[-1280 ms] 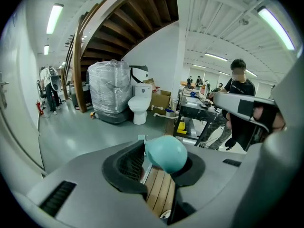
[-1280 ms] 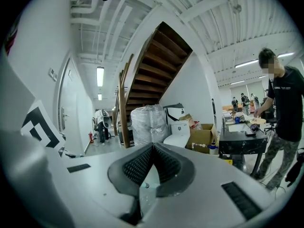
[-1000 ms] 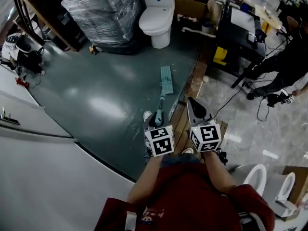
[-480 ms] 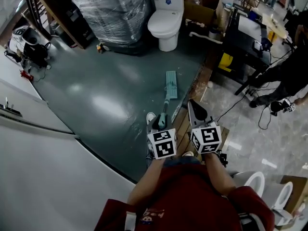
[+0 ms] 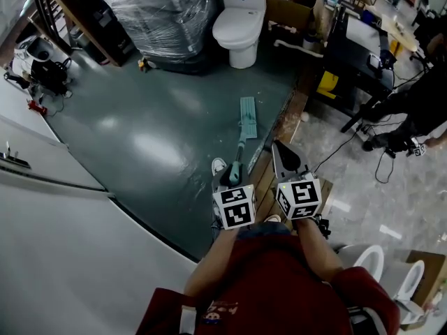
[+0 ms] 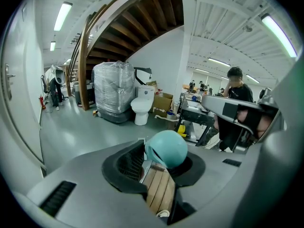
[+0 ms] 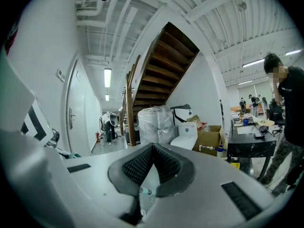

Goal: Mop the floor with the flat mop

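The flat mop lies on the dark green floor with its teal head (image 5: 248, 117) near the floor's right edge. Its handle (image 5: 238, 152) runs back toward me. My left gripper (image 5: 229, 176) is shut on the top of that handle; in the left gripper view the rounded teal end cap (image 6: 166, 148) sits between the black pads (image 6: 124, 164). My right gripper (image 5: 280, 152) hovers just right of the handle, over wooden boards, touching nothing. In the right gripper view its pads (image 7: 140, 165) meet at the tip and hold nothing.
A white toilet (image 5: 239, 16) and a plastic-wrapped pallet (image 5: 164, 12) stand at the far end of the floor. Wooden boards (image 5: 267, 176) edge it on the right. A black desk (image 5: 353, 54), cables and a person (image 5: 419, 93) are further right. A white wall (image 5: 63, 215) closes the left.
The mop head has slid a little along the floor's right edge and the view has shifted slightly. Both grippers keep the same pose and the same hold.
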`<state>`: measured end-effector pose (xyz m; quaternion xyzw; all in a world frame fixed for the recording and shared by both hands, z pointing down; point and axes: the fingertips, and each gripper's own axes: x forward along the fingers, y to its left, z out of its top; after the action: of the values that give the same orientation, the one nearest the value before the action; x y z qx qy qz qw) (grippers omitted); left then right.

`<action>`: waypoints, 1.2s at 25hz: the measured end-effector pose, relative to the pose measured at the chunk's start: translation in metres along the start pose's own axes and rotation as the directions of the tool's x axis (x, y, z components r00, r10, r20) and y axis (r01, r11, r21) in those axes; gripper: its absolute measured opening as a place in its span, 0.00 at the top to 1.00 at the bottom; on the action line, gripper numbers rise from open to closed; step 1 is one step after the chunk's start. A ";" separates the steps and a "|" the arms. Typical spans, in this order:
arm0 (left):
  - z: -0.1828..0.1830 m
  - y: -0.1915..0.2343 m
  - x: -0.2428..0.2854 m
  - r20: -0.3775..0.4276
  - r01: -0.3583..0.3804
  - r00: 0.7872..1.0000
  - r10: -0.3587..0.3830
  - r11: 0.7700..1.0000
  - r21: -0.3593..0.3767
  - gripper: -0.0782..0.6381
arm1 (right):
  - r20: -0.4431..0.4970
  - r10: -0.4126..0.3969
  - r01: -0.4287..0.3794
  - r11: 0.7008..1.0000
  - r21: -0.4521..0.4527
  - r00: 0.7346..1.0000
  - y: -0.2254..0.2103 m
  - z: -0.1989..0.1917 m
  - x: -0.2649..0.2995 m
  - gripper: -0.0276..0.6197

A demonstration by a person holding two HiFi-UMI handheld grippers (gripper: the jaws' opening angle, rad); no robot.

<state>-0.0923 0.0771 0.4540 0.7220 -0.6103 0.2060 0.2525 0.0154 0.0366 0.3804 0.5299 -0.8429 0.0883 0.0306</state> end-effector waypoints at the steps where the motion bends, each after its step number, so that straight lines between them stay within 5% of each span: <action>1: 0.000 -0.001 0.001 0.002 0.005 1.000 -0.005 1.000 -0.001 0.71 | -0.001 0.000 0.000 1.000 0.001 1.000 -0.001 -0.001 0.001 0.93; 30: 0.013 0.015 0.068 -0.077 0.021 0.997 -0.023 1.000 -0.015 0.71 | -0.078 -0.023 0.025 0.999 0.027 0.997 -0.025 -0.025 0.058 0.93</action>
<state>-0.0955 0.0146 0.4862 0.7184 -0.5936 0.2266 0.2832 0.0110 -0.0208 0.4166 0.5367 -0.8332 0.1202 0.0570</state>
